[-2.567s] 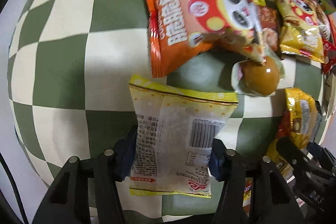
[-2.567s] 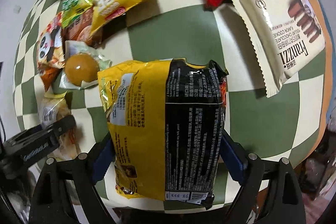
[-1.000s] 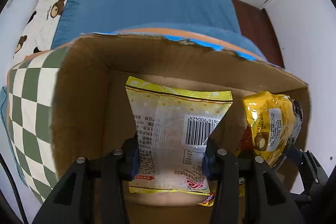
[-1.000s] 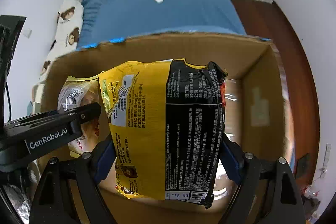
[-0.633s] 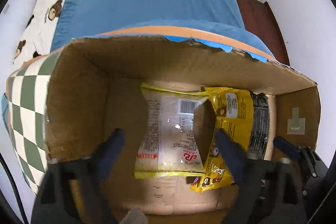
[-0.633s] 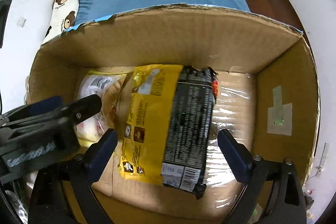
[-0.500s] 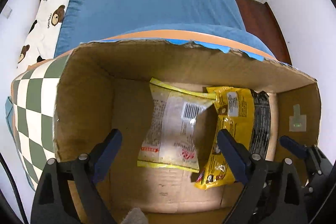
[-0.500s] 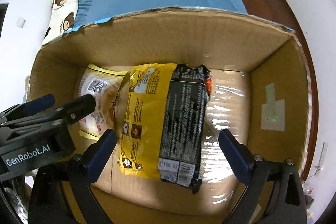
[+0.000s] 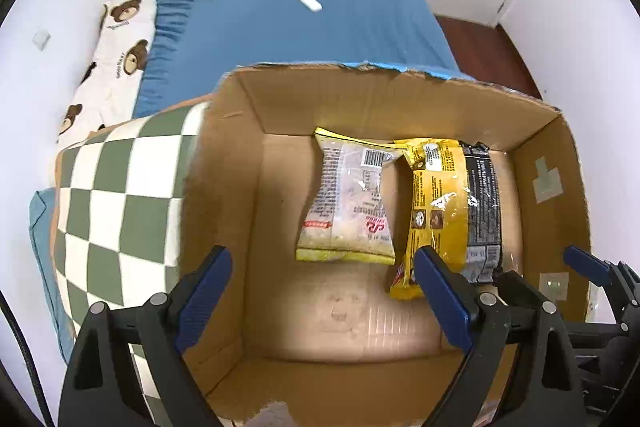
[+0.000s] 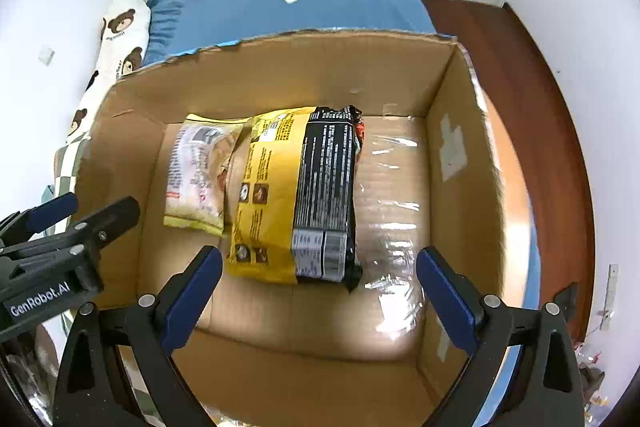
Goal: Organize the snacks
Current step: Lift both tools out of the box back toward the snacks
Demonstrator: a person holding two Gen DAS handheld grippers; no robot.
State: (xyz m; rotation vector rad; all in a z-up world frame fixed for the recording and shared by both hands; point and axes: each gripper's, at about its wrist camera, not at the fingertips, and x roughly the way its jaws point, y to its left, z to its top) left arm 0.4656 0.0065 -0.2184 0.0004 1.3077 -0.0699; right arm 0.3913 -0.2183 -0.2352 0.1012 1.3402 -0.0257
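An open cardboard box (image 9: 224,163) (image 10: 452,131) holds two snack packets lying flat on its floor. A pale yellow packet with a barcode (image 9: 348,203) (image 10: 192,171) lies left of a yellow and black packet (image 9: 452,203) (image 10: 304,195), which overlaps its edge. My left gripper (image 9: 324,279) is open and empty above the box's near left part. My right gripper (image 10: 318,279) is open and empty above the box's near side. The right gripper's blue tip shows at the right edge of the left wrist view (image 9: 588,263). The left gripper shows at the left of the right wrist view (image 10: 68,227).
A green and cream checkered cloth (image 9: 116,195) lies left of the box. A bed with a blue sheet (image 9: 304,27) (image 10: 280,3) and a bear-print pillow (image 9: 116,39) lies beyond it. Brown wooden floor (image 10: 532,99) runs to the right.
Both grippers opened over the box and let go of their packets, which now lie on the box floor. Both grippers have pulled back and up.
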